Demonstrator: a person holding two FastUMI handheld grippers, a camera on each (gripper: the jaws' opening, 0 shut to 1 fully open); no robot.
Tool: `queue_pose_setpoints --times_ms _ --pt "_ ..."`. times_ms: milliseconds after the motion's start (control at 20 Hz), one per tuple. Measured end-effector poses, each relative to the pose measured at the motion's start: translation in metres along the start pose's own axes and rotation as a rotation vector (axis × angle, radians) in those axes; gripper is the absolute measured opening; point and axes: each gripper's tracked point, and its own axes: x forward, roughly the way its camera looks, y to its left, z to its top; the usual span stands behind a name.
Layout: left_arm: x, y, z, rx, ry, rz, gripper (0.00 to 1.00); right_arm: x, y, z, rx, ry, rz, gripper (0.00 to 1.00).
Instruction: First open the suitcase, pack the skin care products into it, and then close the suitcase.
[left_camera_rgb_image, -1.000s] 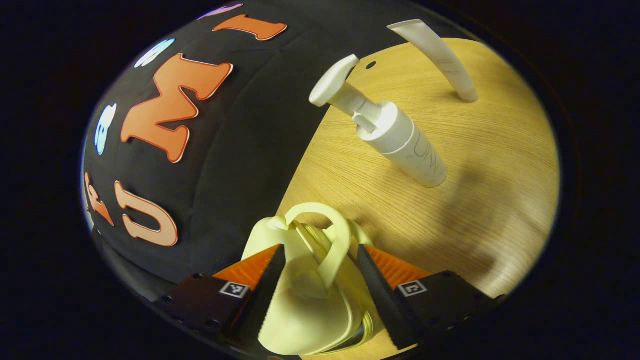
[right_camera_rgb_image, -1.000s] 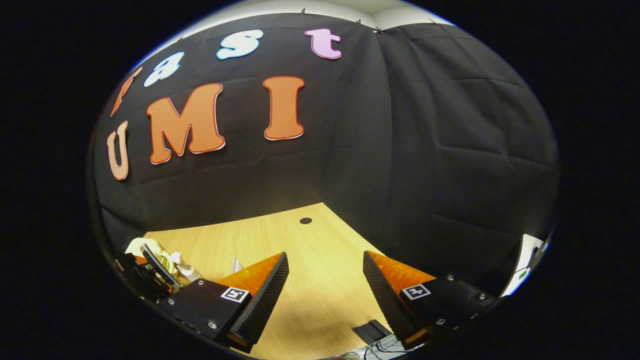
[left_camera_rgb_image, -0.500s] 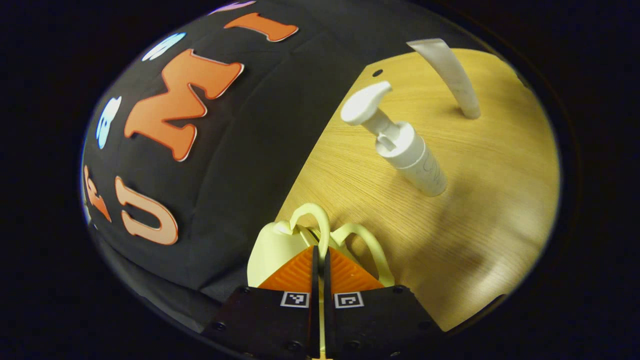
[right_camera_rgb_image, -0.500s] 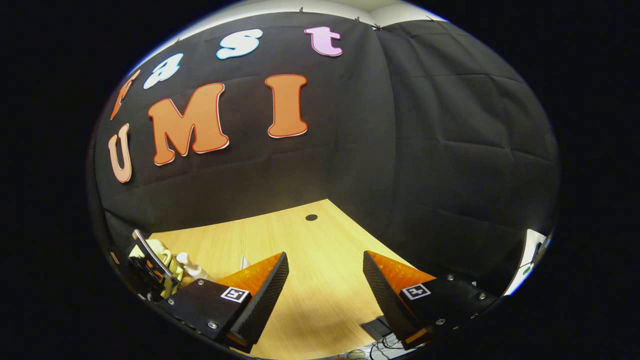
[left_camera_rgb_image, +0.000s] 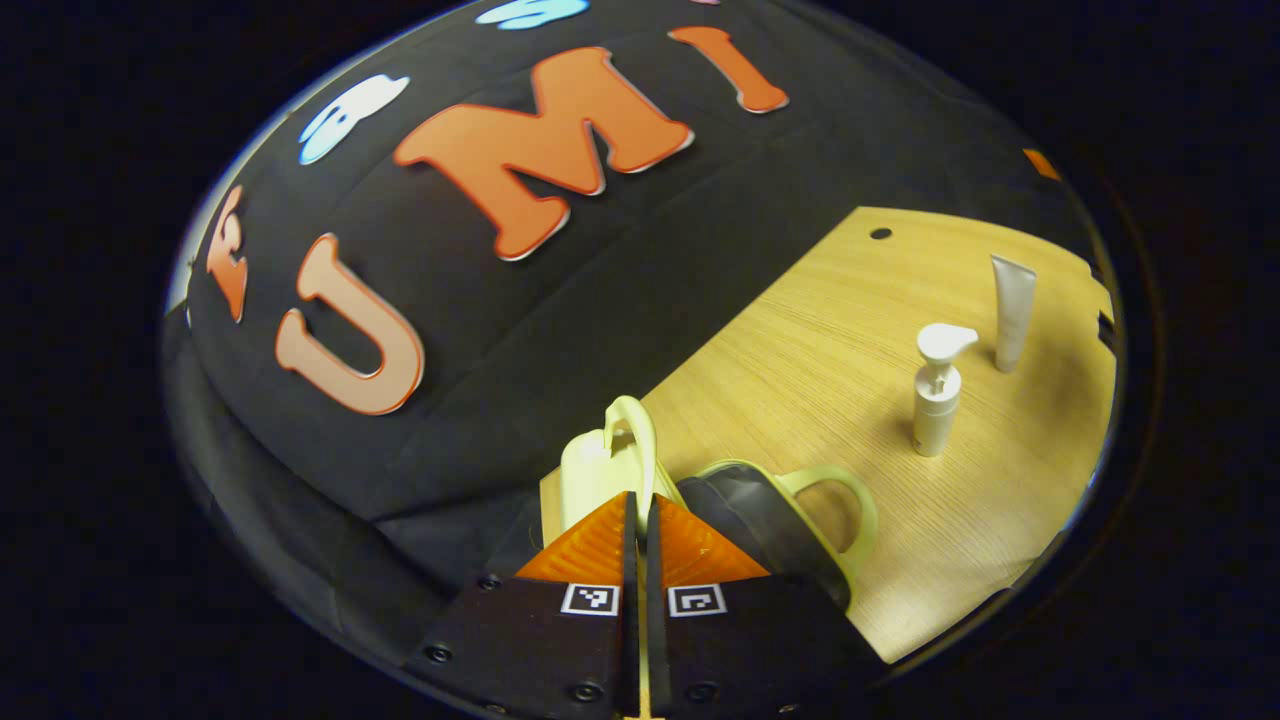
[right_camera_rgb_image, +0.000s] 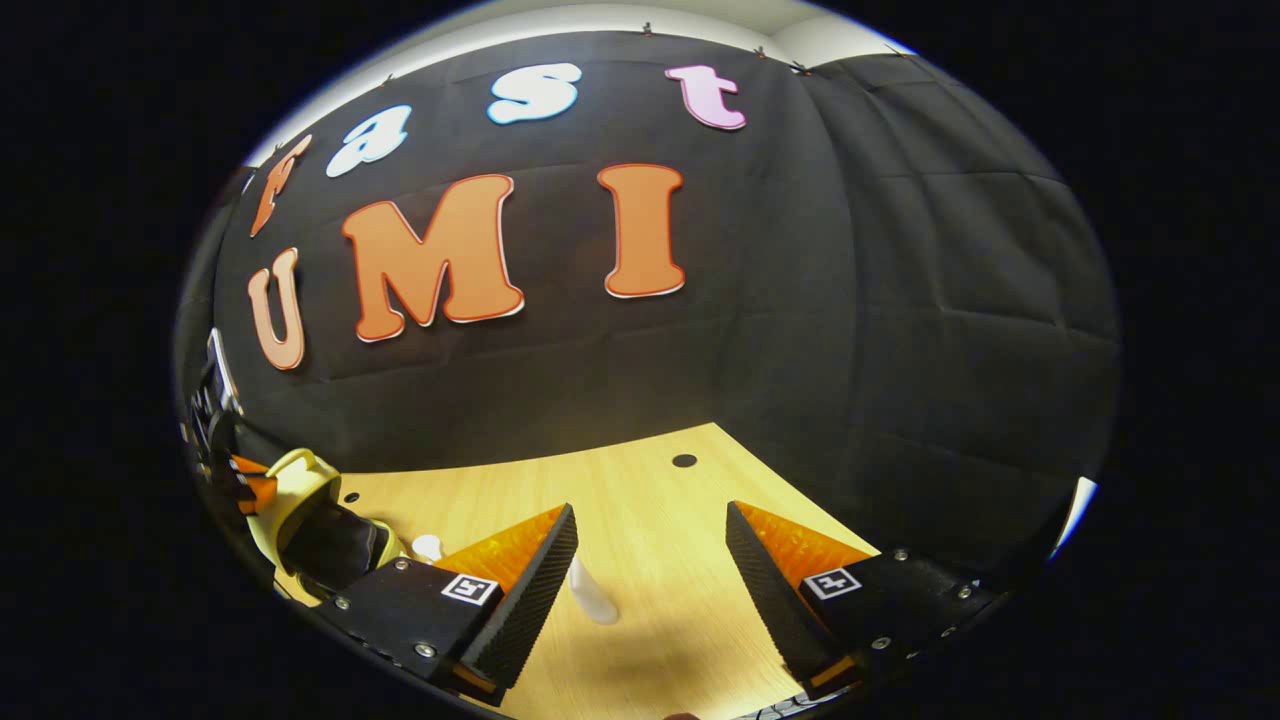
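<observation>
Wood-grain tabletop (left_camera_rgb_image: 850, 330) fills the lower right of the left gripper view, and on it the pale yellow suitcase (left_camera_rgb_image: 600, 470) now stands parted. Half a second ago its two halves lay nearly together. Now one half is lifted toward twelve o'clock, and the other lies toward four o'clock with its dark lining (left_camera_rgb_image: 745, 510) exposed. The opening step looks well under way. The left gripper (left_camera_rgb_image: 640, 520) is clenched on the suitcase's raised edge, fingers pressed nearly together. The pump bottle (left_camera_rgb_image: 938, 390) and tube (left_camera_rgb_image: 1010, 310) stand upright toward two o'clock, apart, unpacked. In the right gripper view, the right gripper (right_camera_rgb_image: 650, 560) hangs released, holding nothing.
</observation>
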Motion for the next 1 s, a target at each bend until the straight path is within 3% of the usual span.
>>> queue_pose_setpoints --times_ms 100,350,600,750,900,1000 --pt "0.0 0.04 -0.011 -0.066 0.005 0.032 0.04 0.005 0.019 0.005 -0.006 -0.009 0.026 0.95" --pt "0.011 0.129 -0.061 -0.124 0.039 0.102 0.04 0.011 0.06 0.014 -0.007 -0.016 0.077 0.95" --pt "0.045 0.214 -0.164 -0.186 0.127 0.148 0.04 0.006 0.085 0.019 -0.007 -0.018 0.072 0.95" --pt "0.091 0.237 -0.223 -0.282 0.184 0.125 0.04 0.003 0.095 0.024 -0.03 -0.037 0.043 1.0" --pt "0.126 0.23 -0.296 -0.364 0.206 0.086 0.04 0.003 0.104 0.023 -0.047 -0.045 0.013 0.95" --pt "0.137 0.221 -0.334 -0.412 0.213 0.053 0.04 0.004 0.112 0.021 -0.044 -0.037 0.001 1.0"
